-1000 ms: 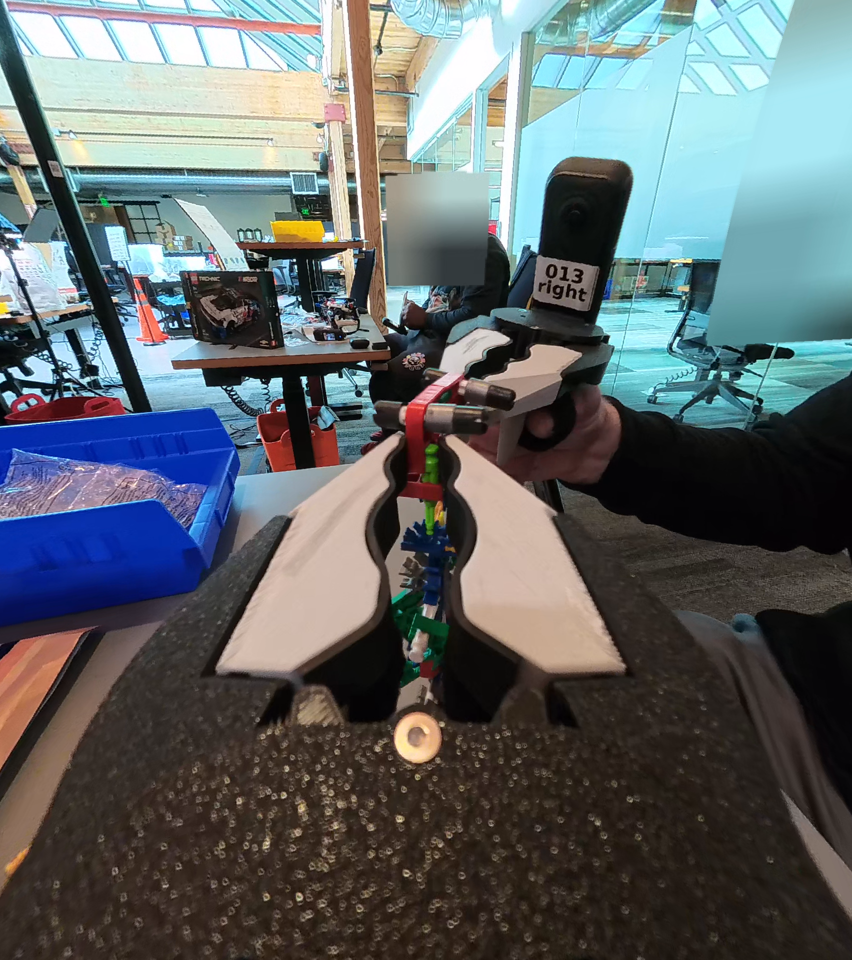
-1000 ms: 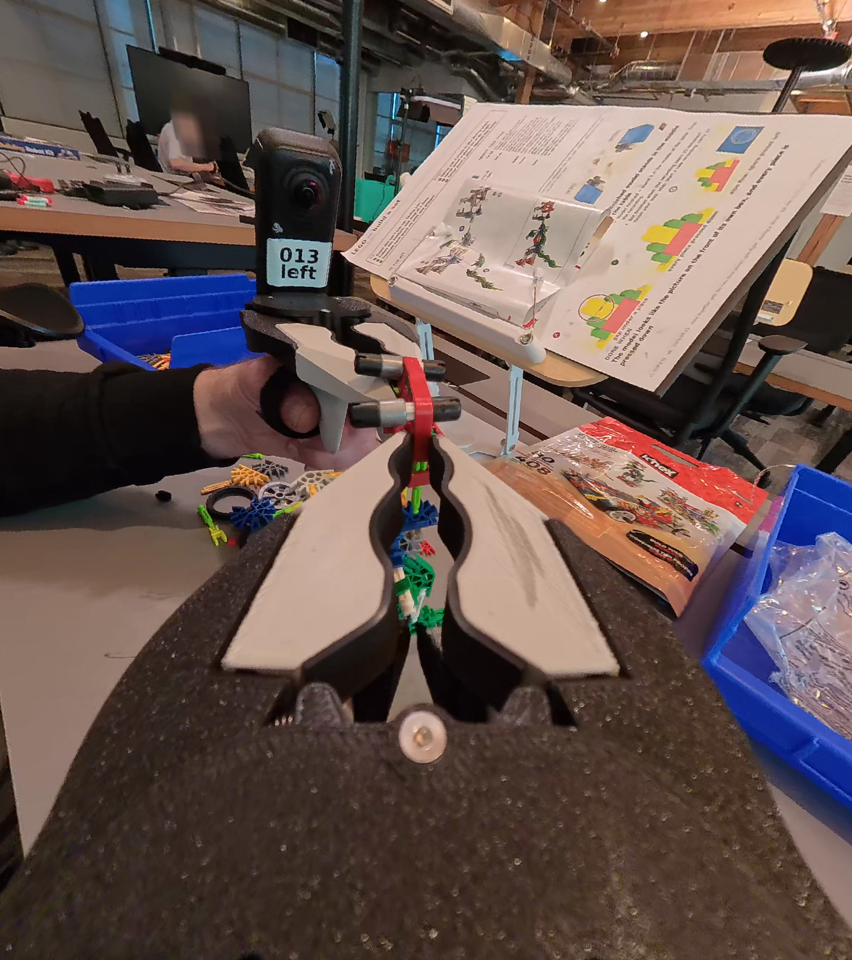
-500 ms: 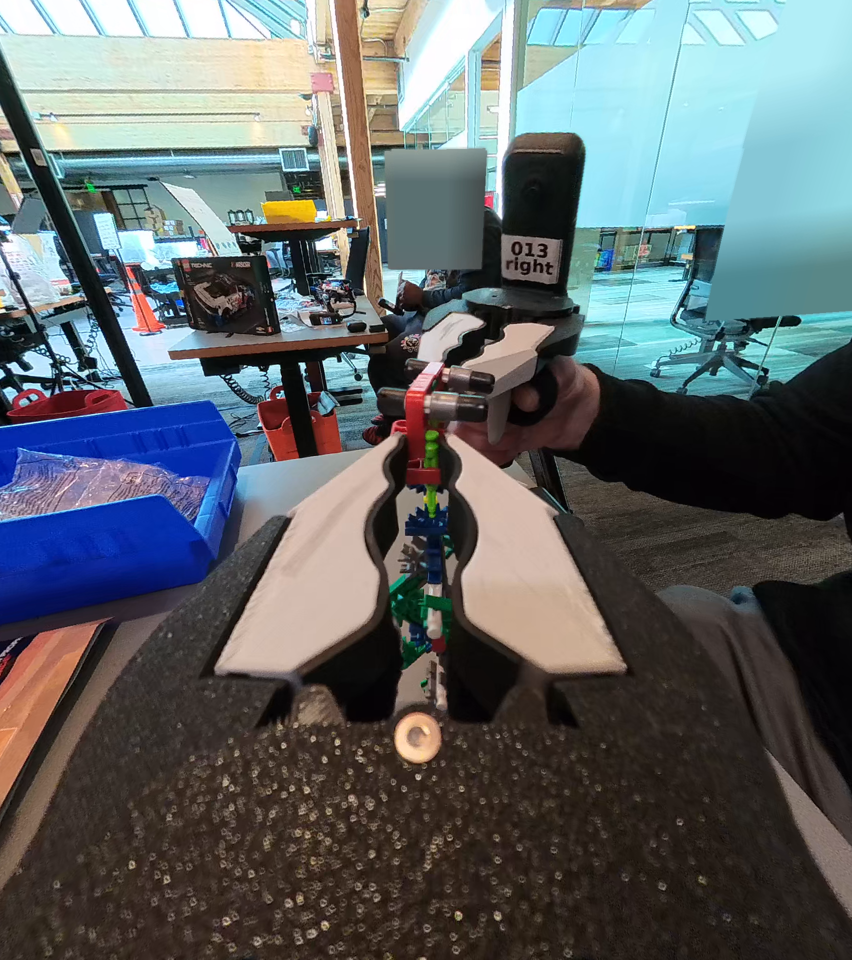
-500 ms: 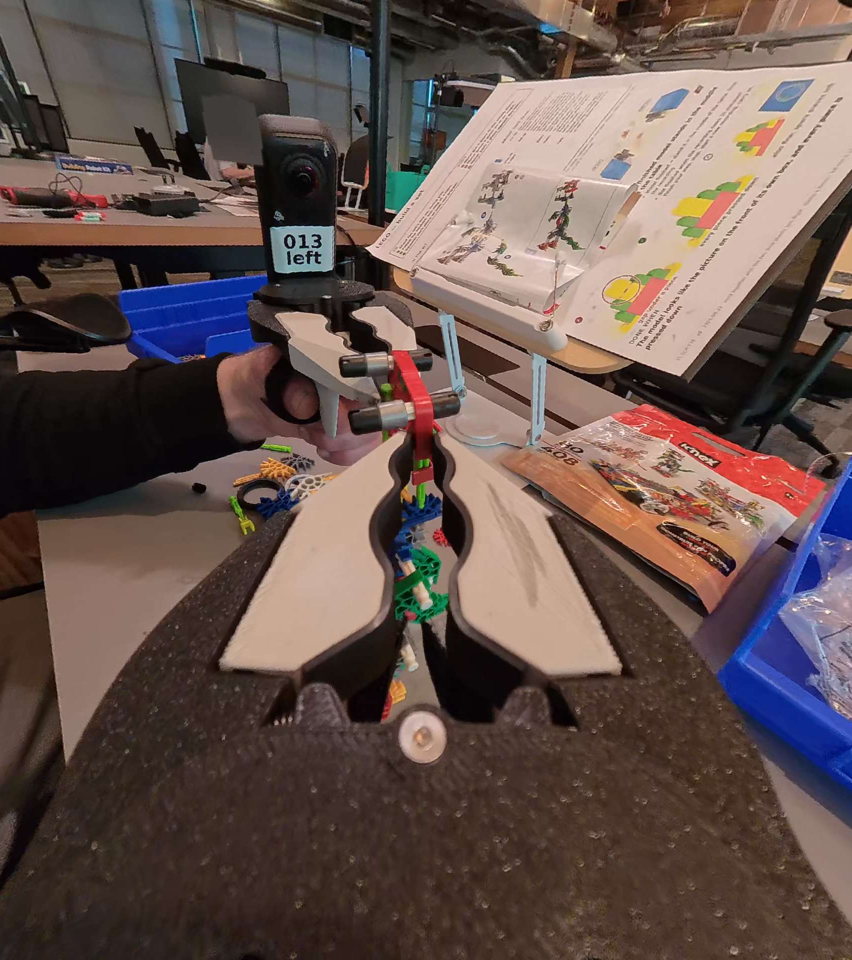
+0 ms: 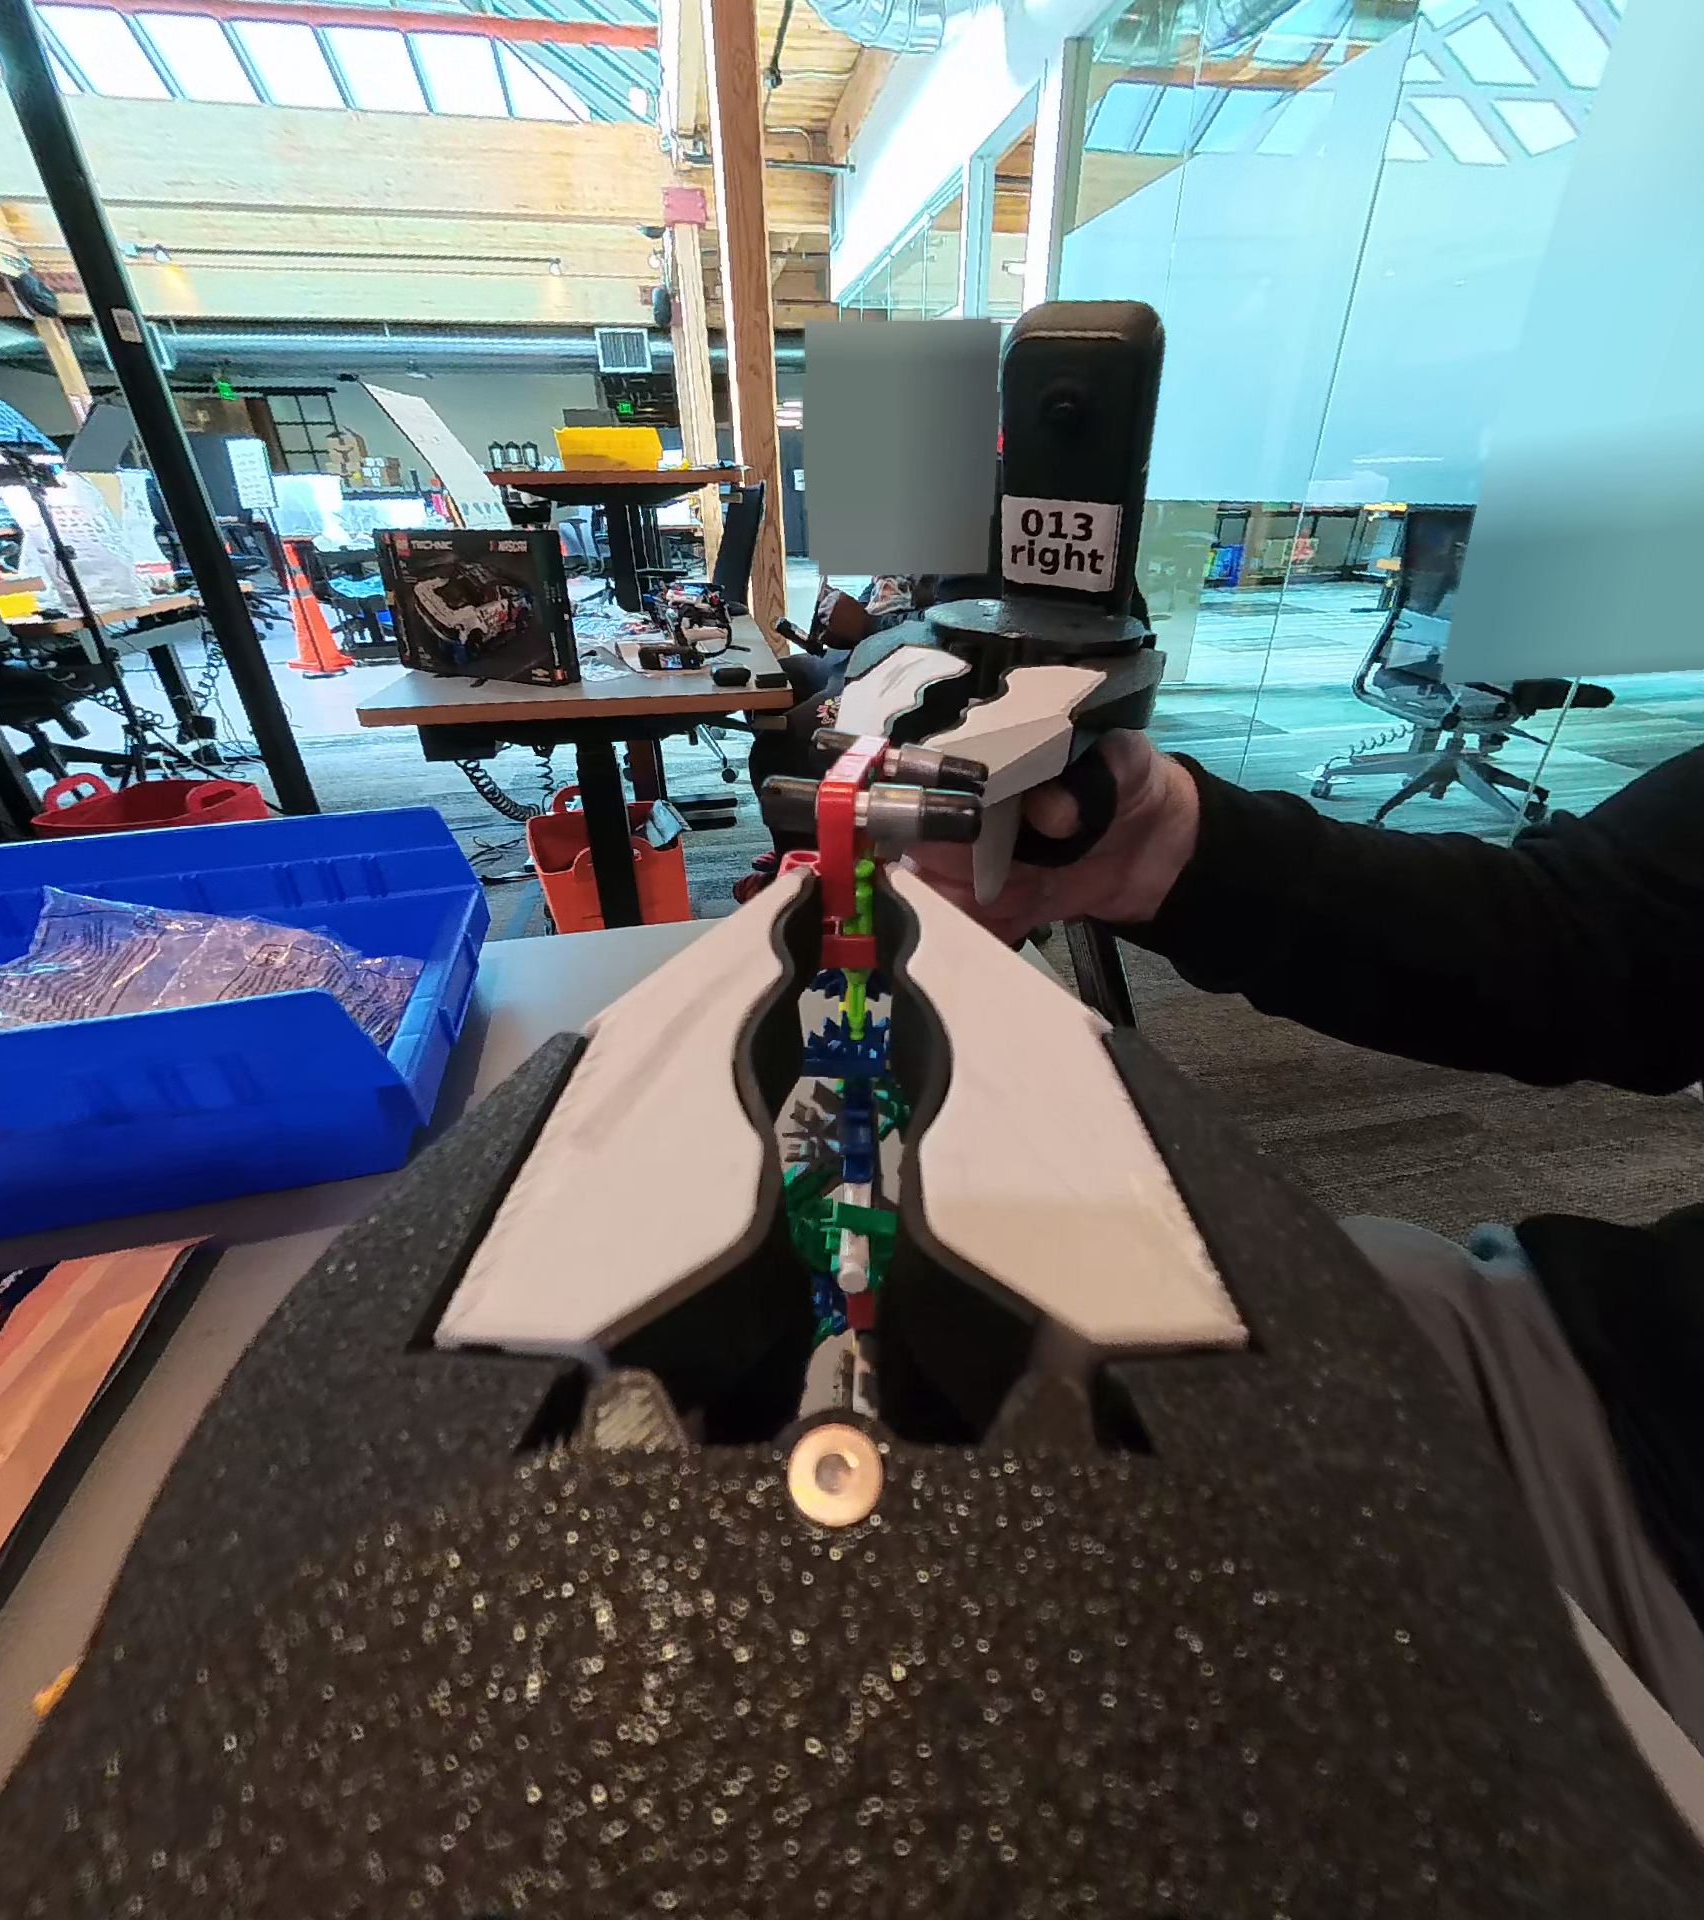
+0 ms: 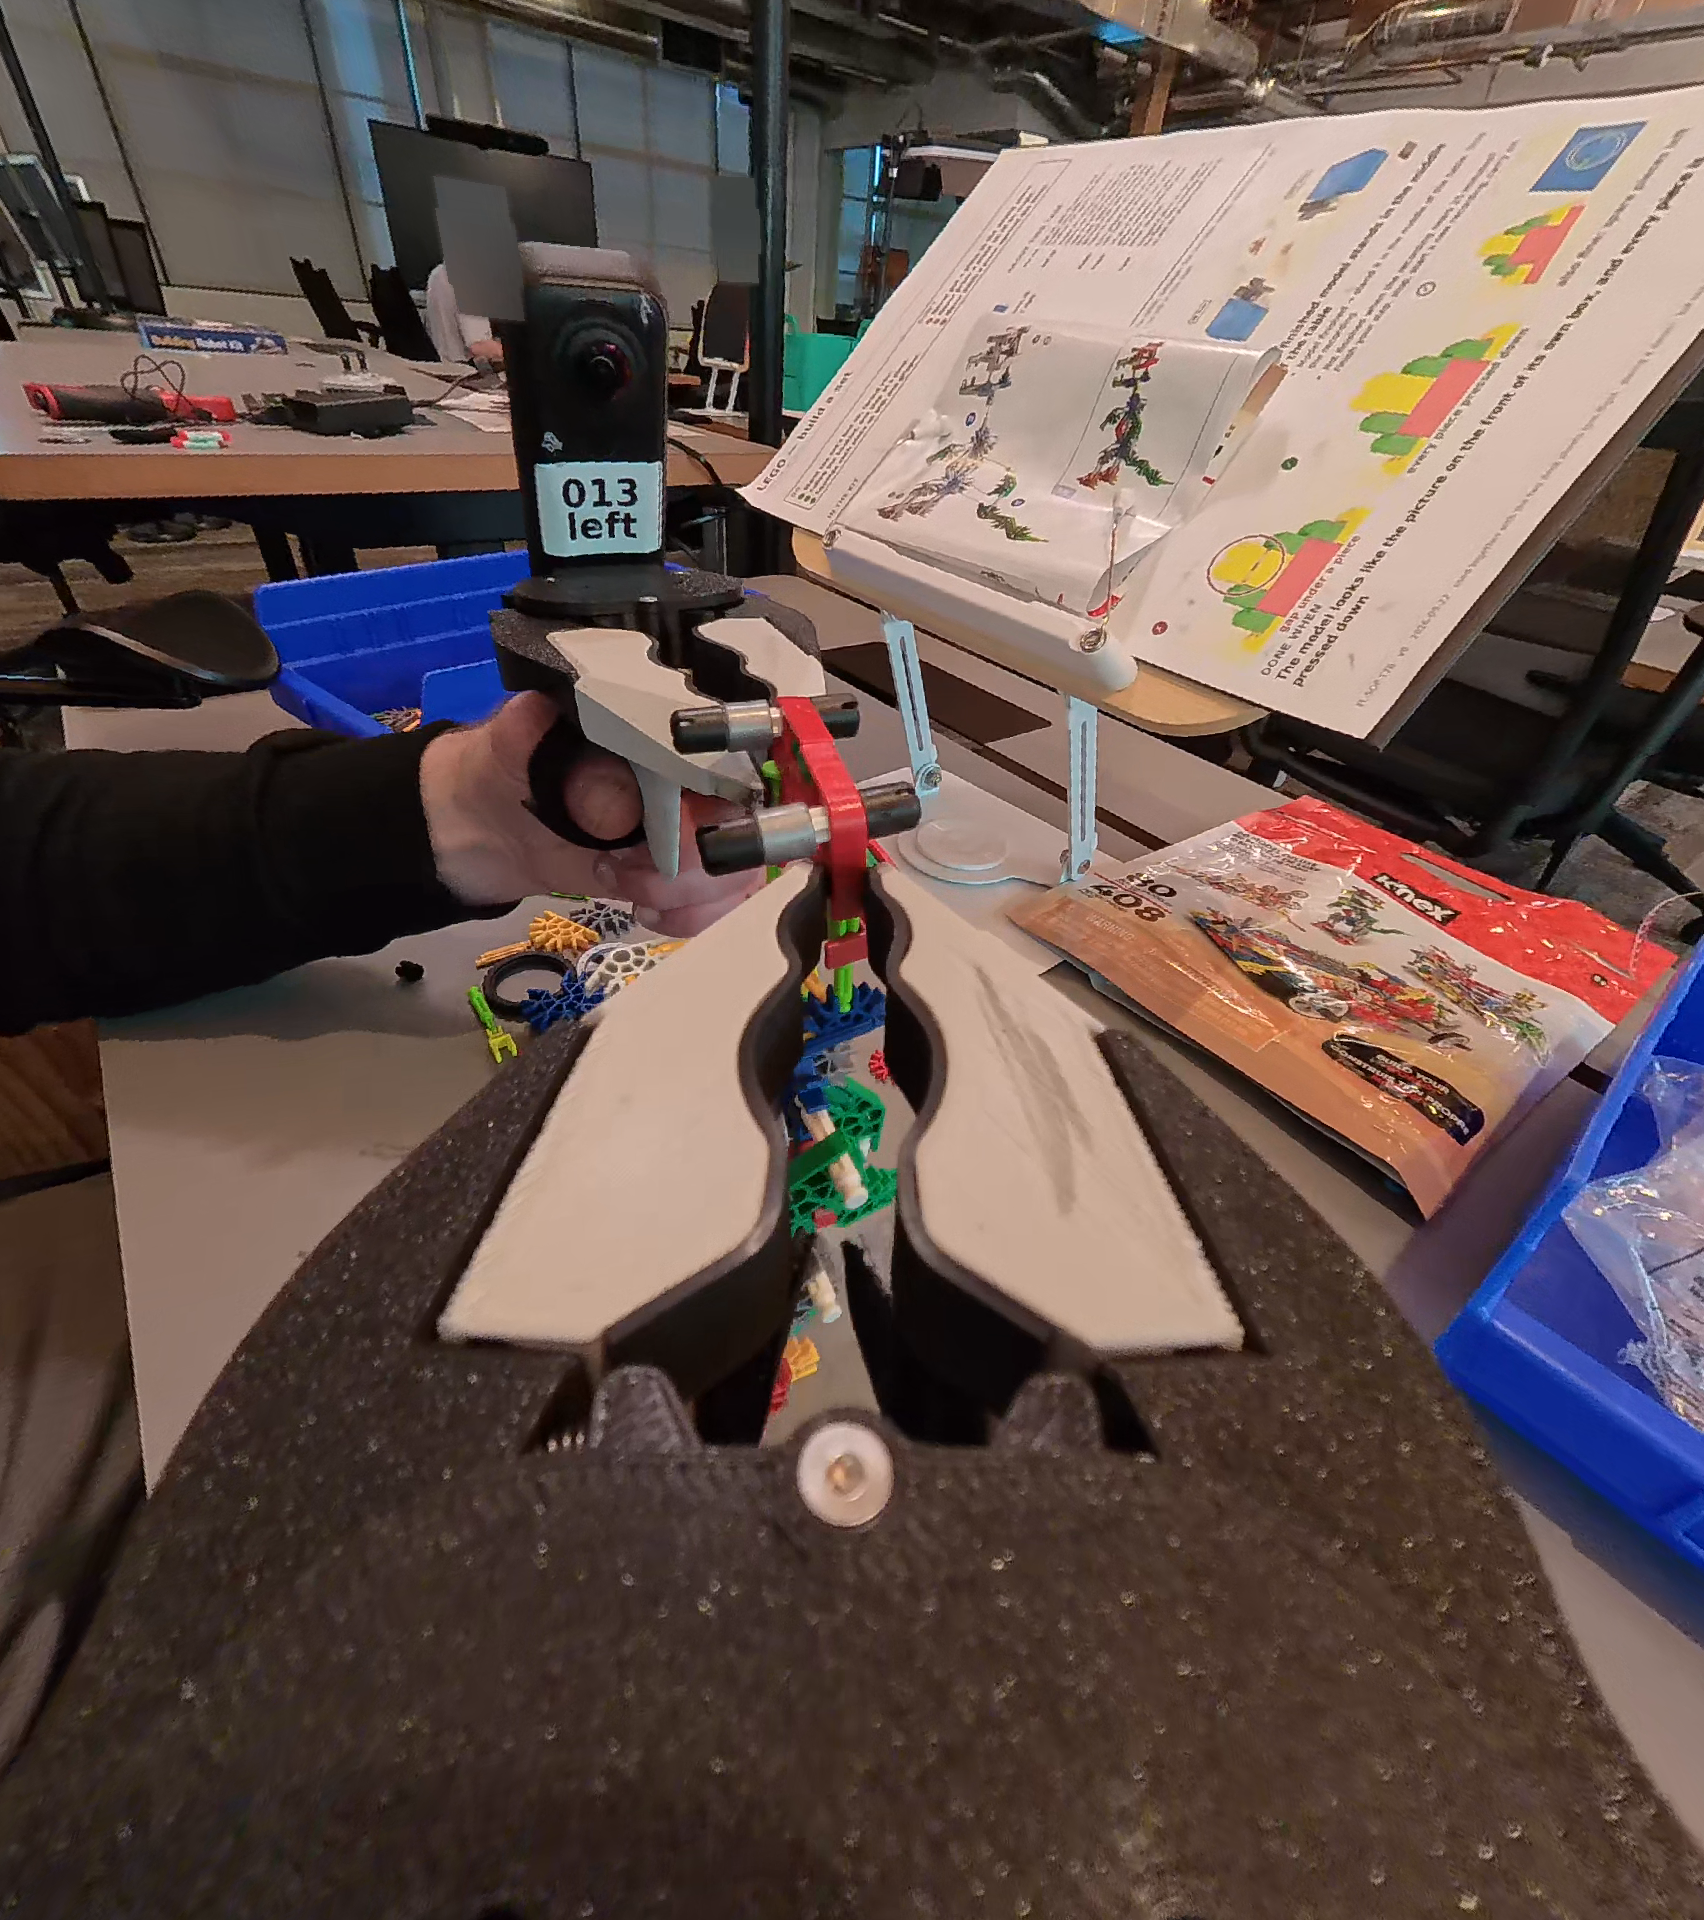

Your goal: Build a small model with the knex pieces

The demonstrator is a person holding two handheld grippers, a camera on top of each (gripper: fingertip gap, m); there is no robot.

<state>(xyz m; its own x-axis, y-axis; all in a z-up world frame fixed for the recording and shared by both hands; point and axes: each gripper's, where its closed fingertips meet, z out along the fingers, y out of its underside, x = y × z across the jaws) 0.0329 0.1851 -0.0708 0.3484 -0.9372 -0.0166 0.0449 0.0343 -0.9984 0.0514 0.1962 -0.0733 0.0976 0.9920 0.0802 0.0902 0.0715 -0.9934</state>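
A colourful rod-and-connector toy model is held in the air between my two grippers. Its top is a red connector carrying two black-and-silver cylinders; green, blue and white parts run below it. My left gripper is shut on the model just under the red connector. My right gripper is shut on the same model from the opposite side. Each gripper faces the other, each held by a hand in a black sleeve. In the right wrist view the left gripper shows past the red connector.
A blue bin with plastic bags sits left; it also shows in the right wrist view. A printed toy bag lies on the grey table. Loose pieces lie below the left hand. A tilted instruction board stands behind. The grippers are tip to tip, or close to it.
Both grippers stay shut on the model. The right gripper has drawn back and tilted a little, so the red connector with its cylinders now leans in the right wrist view.
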